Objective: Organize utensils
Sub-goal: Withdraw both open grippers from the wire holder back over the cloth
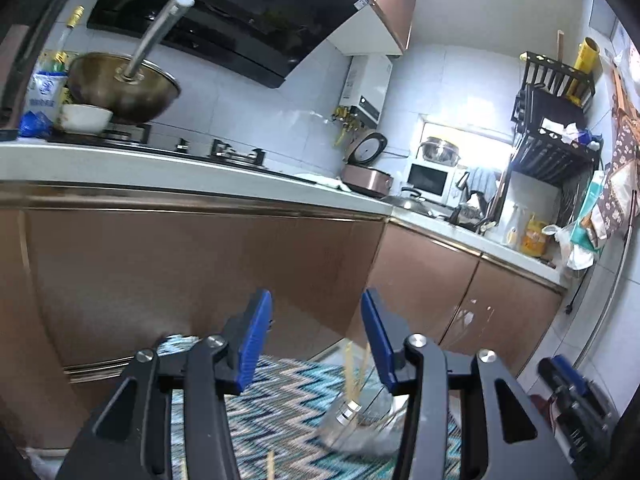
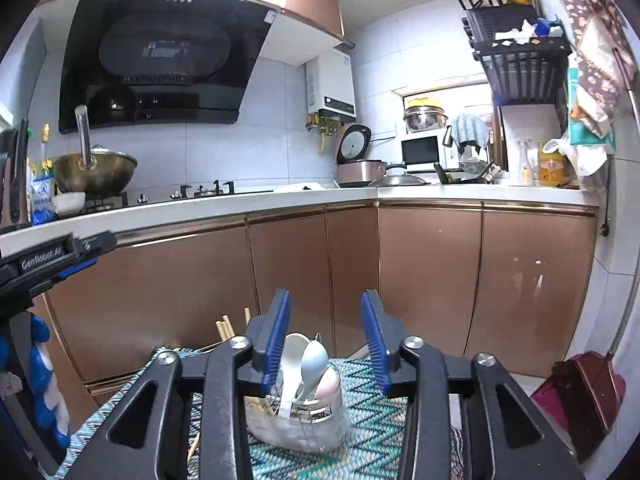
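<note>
Room: a small kitchen with copper-brown cabinets (image 2: 428, 276), a white counter (image 2: 224, 204) and white wall tiles.
Surface: a zigzag cloth (image 2: 360, 432) in teal, white and dark blue lay below both grippers.
Right gripper (image 2: 325, 334): its blue pads stood wide apart and gripped nothing.
Holder (image 2: 298, 420): a clear, glassy container sat on the cloth just beyond the right gripper, between its fingers in the right wrist view.
Spoons: a white spoon (image 2: 291, 364), a pale blue spoon (image 2: 314, 364) and a pink spoon (image 2: 329, 382) stood upright in the holder, bowls up.
Chopsticks (image 2: 226, 329): wooden tips rose left of the right gripper's left pad; their base was hidden.
Left gripper (image 1: 316, 334): its jaws were also wide, with nothing between the pads.
Left view of holder (image 1: 360, 420): blurred, it lay low and right of centre, with thin wooden sticks (image 1: 350, 368) rising from it.
Writing: "GenRobot.AI" was printed on the left gripper's black body (image 2: 42, 261), seen at the left edge of the right wrist view.
Hood (image 2: 160, 60): black and glossy; its small label was too small to read.
Wok (image 2: 96, 172): brass-coloured, on the hob, its steel handle pointing up.
Bowl (image 2: 69, 202): white, just beside the wok.
Rice cooker (image 2: 358, 160): copper-pink, lid open.
Microwave (image 2: 422, 152): white, with a steel pot on top.
Dustpan (image 2: 580, 396): dark red, on the floor at right.
</note>
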`<state>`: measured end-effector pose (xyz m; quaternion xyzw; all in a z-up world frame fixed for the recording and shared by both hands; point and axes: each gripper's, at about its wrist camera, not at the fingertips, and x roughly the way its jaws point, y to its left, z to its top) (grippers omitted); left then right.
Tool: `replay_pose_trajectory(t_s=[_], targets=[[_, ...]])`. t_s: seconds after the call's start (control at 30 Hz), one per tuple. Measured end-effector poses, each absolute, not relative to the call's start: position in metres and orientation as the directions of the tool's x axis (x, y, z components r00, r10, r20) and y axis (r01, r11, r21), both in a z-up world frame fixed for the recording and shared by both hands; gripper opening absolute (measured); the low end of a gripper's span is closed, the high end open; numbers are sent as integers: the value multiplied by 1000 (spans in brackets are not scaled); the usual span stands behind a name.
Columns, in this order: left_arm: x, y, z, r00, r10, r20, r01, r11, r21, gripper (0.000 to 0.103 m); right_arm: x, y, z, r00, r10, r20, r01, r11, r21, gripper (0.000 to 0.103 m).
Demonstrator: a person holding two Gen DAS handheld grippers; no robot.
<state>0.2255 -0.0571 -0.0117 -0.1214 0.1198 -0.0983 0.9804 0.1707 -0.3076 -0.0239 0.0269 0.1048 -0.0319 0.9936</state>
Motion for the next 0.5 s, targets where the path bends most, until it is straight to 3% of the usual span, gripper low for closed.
replay_pose_trajectory(t_s=[0.27, 0.5], targets=[[170, -13, -7, 942, -131, -309, 74, 979, -190, 45, 118, -296, -5, 975, -35, -221, 49, 997, 58, 42], [119, 20, -3, 942, -100, -319, 41, 982, -187, 45, 80, -280, 1, 969, 3, -246, 13, 998, 63, 50]])
